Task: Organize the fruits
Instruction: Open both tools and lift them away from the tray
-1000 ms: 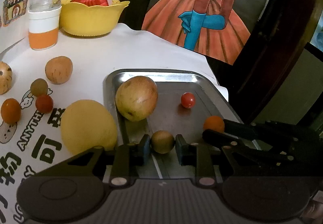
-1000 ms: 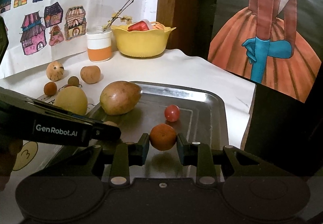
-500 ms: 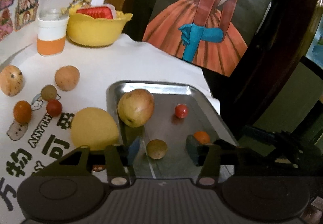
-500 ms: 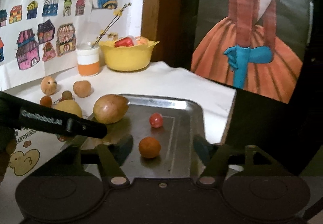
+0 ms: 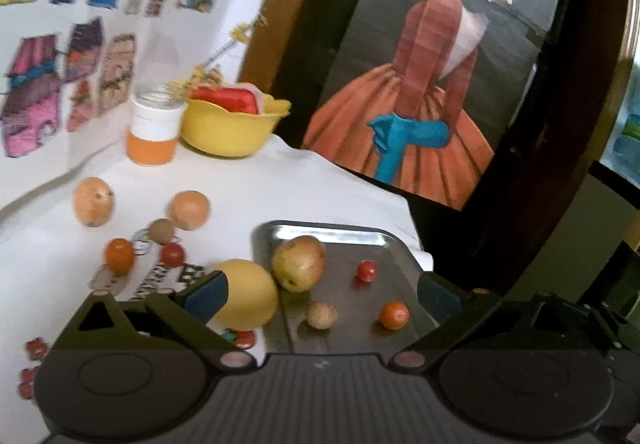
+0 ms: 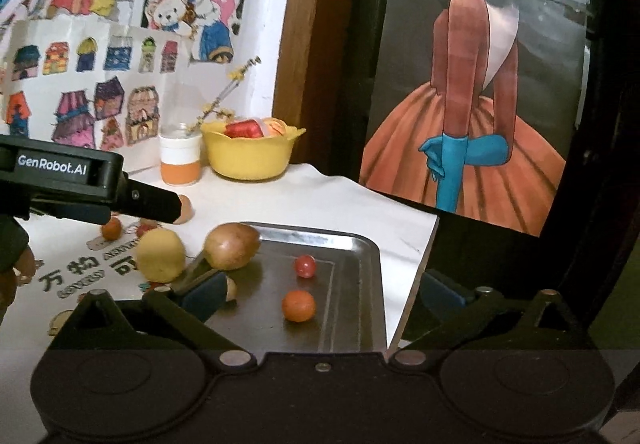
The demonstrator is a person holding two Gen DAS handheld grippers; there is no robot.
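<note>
A metal tray [image 5: 320,230] holds a large brownish pear-like fruit [image 5: 299,263], a cherry tomato [image 5: 366,270], a small brown round fruit [image 5: 321,315] and a small orange [image 5: 394,315]. My left gripper [image 5: 324,298] hangs open above the tray's near edge, holding nothing. My right gripper [image 6: 324,296] is open too, over the tray [image 6: 360,240], with the small orange [image 6: 298,306] lying free between its fingers. A big yellow fruit [image 5: 248,294] sits just left of the tray. The brown fruit [image 6: 231,289] is partly hidden behind my right gripper's left finger.
Loose on the white cloth to the left are two tan fruits [image 5: 93,201], a small brown one [image 5: 161,231], an orange tomato [image 5: 119,255] and a red one [image 5: 173,254]. A yellow bowl [image 5: 232,128] and a jar [image 5: 154,134] stand at the back. The table ends right of the tray.
Both grippers opened and drew back and up. The left let go of the small brown fruit and the right let go of the small orange; both now lie on the tray.
</note>
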